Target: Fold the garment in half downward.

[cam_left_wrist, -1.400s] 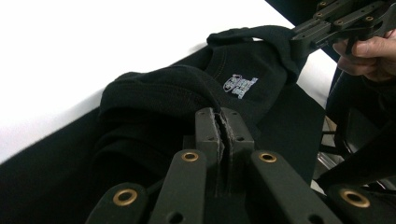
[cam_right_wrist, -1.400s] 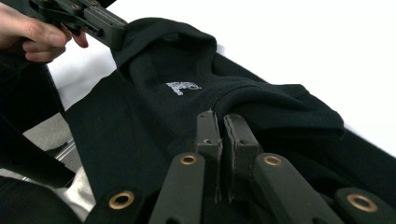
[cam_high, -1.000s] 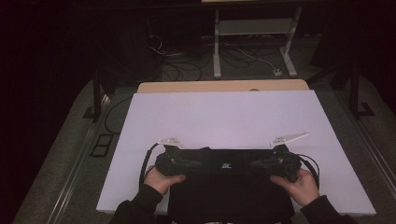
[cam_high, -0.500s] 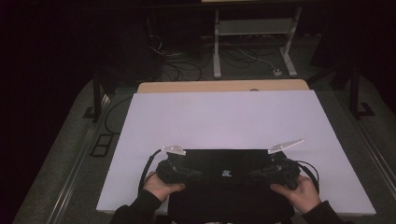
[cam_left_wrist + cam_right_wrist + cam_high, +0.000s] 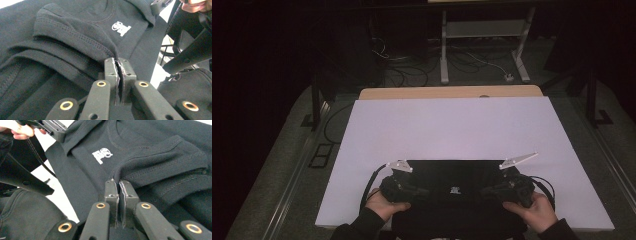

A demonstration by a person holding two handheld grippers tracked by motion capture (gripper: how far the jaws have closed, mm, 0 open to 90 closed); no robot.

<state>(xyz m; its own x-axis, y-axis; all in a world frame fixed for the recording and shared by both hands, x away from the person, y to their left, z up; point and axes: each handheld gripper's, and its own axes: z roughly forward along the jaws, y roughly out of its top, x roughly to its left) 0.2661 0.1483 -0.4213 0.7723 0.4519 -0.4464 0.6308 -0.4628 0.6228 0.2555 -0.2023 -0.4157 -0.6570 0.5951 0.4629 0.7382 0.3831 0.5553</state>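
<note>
I am clamping my left gripper (image 5: 119,65) and right gripper (image 5: 119,185) together on folds of the black garment (image 5: 457,175), one at each side. It is lying at the near edge of the white tabletop (image 5: 452,125), its white logo (image 5: 455,190) between my grippers.

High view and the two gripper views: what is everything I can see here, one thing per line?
black garment: one, black with a small white logo, near edge of the table, pinched at both sides
white sheet: one, white, covering the tabletop
wooden table: one, light wood, its far edge bare beyond the sheet
metal stand: one, pale grey, on the floor behind the table
cables: several, dark, on the floor behind the table
left gripper: one, black, jaws shut on the garment's folded edge
right gripper: one, black, jaws shut on the garment's folded edge
hands: two, holding the grippers
</note>
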